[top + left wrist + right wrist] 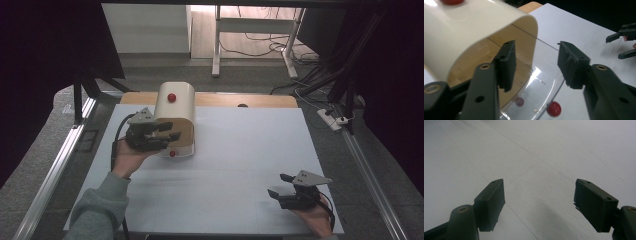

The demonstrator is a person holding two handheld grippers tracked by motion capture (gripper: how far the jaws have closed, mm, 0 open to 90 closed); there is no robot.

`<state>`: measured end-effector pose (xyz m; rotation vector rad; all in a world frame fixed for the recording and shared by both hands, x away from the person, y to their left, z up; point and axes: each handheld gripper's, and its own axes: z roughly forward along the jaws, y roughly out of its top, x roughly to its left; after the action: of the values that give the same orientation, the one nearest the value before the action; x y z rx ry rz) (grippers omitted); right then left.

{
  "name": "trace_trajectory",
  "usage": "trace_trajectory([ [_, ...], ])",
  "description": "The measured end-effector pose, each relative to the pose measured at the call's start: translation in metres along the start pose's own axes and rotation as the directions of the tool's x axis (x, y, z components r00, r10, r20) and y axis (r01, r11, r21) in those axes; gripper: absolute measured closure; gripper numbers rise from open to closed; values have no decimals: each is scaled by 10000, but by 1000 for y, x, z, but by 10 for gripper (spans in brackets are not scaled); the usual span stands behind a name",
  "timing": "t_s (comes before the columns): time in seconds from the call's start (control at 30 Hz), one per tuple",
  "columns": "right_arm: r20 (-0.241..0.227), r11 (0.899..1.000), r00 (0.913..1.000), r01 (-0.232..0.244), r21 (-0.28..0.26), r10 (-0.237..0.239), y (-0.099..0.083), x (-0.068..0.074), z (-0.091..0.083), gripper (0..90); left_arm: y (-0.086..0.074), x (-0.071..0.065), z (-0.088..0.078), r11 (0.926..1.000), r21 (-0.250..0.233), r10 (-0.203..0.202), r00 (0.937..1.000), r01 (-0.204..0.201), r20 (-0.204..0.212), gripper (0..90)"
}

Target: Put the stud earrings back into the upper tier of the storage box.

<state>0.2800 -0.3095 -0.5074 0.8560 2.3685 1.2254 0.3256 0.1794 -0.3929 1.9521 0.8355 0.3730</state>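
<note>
White table (240, 150) | left gripper (167, 135) fingers apart, seemingly straddling bread box's (174, 107) clear door edge (541, 75) | right gripper (280, 186) open, empty

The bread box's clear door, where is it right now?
In the left gripper view, the clear door hangs open at the cream bread box front, between the open left gripper jaws, its red knob below.
</note>
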Motion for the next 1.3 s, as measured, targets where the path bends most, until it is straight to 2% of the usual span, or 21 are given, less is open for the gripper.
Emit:
trace_trajectory([
  [0.17,-19,10000,10000,-30,3,30,0,0,1,240,-11,-6,-11,9997,-230,-104,9998,108,153,376],
  [0.3,27,10000,10000,5,52,-5,0,0,0,240,-20,-12,-17,9998,-214,-9,10000,9,12,331],
  [0.5,0,10000,10000,-32,-2,32,0,1,0,240,-38,-21,-26,9996,-101,271,9992,-274,-297,307],
  [0.57,3,10000,10000,-30,14,30,0,1,0,240,-46,-23,-28,9996,-42,281,9992,-282,-295,305],
  [0.73,39,10000,10000,6,12,-6,0,1,-1,240,-69,-30,-34,9994,-269,221,9975,-240,-678,300],
  [0.83,8,10000,10000,3,19,-4,1,1,0,240,-80,-34,-36,9992,-275,282,9967,-304,-758,300],
  [0.93,-10,10000,10000,19,46,-19,1,2,0,240,-89,-34,-36,9997,-172,144,9973,-157,-724,299],
  [1.1,-18,10000,10000,7,33,-7,0,1,0,240,-111,-28,-34,9995,291,-57,9967,81,-806,296],
  [1.3,-13,10000,10000,37,70,-37,0,1,1,240,-137,-22,-32,9968,727,-241,9935,323,-1110,296],
])
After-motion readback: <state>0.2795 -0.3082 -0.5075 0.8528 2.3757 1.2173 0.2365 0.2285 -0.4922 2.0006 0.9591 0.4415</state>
